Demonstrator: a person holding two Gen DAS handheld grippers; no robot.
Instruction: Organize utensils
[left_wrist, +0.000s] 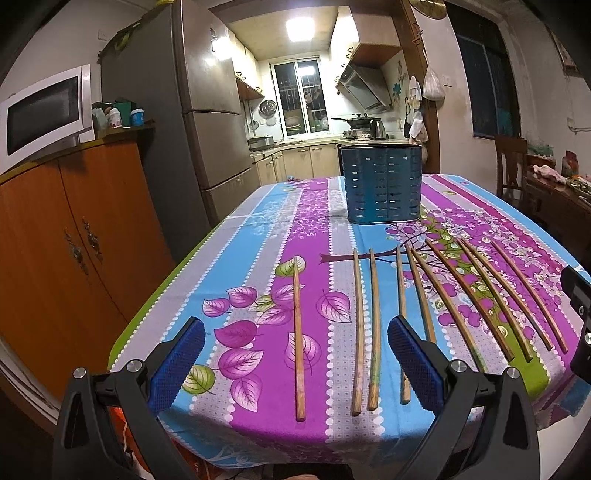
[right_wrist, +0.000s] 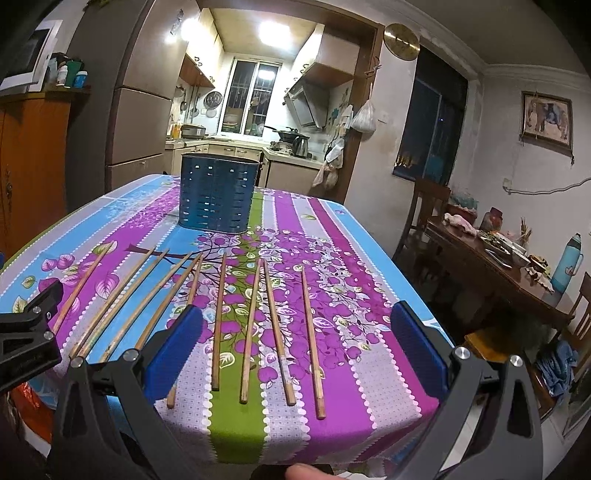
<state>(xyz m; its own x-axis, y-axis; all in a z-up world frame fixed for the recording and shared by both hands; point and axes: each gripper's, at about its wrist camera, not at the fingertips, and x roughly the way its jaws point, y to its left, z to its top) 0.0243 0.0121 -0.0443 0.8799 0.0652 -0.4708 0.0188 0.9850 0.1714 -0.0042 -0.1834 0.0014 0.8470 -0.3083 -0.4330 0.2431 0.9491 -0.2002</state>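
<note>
Nine wooden chopsticks (right_wrist: 218, 321) are laid out side by side on the near half of the tabletop (right_wrist: 369, 376), their thick ends toward the near edge and their tips fanned toward the far side. One chopstick (left_wrist: 298, 338) at the left end is set apart from the rest, and two beside it lie nearly touching. A blue perforated utensil holder (left_wrist: 382, 183) is stood upright farther back, near the middle of the flowered cloth, well apart from the chopsticks. The left gripper (left_wrist: 295, 358) is held above the near edge over the leftmost sticks, its jaws spread wide and nothing gripped. The right gripper (right_wrist: 295, 341) is held likewise over the rightmost sticks, jaws wide apart and empty.
</note>
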